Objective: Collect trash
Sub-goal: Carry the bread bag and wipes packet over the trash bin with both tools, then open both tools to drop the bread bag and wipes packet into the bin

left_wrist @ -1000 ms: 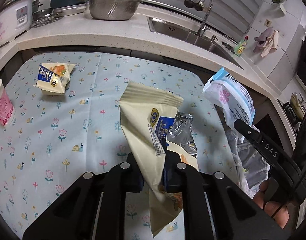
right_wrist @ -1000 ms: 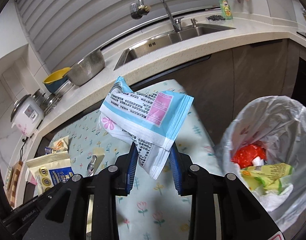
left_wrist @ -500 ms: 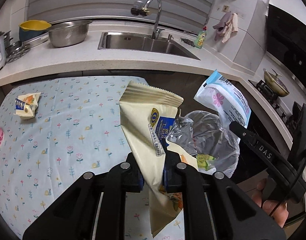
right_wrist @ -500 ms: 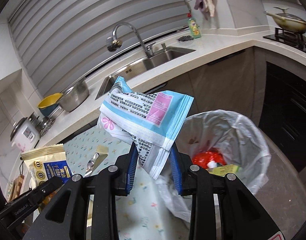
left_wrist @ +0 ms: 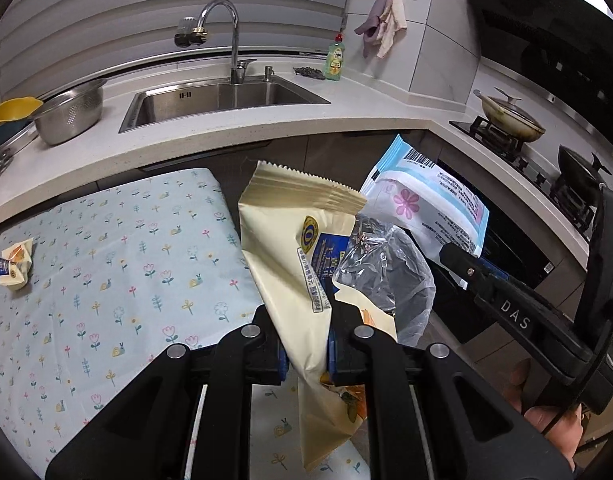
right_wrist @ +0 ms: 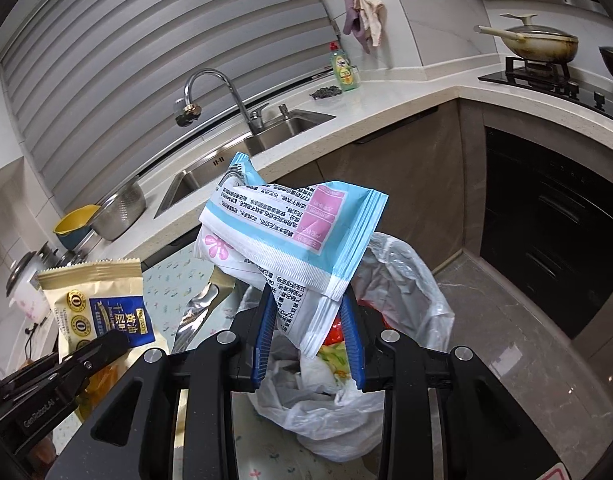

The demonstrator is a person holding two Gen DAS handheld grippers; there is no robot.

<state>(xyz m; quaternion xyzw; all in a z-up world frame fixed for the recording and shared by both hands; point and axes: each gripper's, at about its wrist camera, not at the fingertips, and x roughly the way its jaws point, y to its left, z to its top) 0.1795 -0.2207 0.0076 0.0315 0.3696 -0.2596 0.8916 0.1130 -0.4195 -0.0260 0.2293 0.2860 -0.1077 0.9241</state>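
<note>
Both wrappers have swung off the flowered tabletop [left_wrist: 106, 264] since a second ago and now hang by the lined trash bin [right_wrist: 402, 280], which has come into the left view only in that time. Left tongs [left_wrist: 304, 354] are pressed nearly together, pinching a cream snack wrapper [left_wrist: 282, 248] with a zigzag top edge, a gold "0" medallion, a blue panel of Chinese characters and torn silver foil curling at its 3 o'clock side. Right tongs [right_wrist: 308, 344], blue-padded and part spread, grip a crumpled pale blue-and-white wrapper [right_wrist: 290, 236] with a pink flower, a pink panel, a barcode and small Chinese print. It hangs directly over the bin's clear liner, where red and yellow-green scraps lie. In the left view "DAS" reads on the right tool's arm; in the right view "GenRobot.AI" reads on the left tool. One small cream wrapper [left_wrist: 14, 264] remains on the tabletop at 9 o'clock.
</note>
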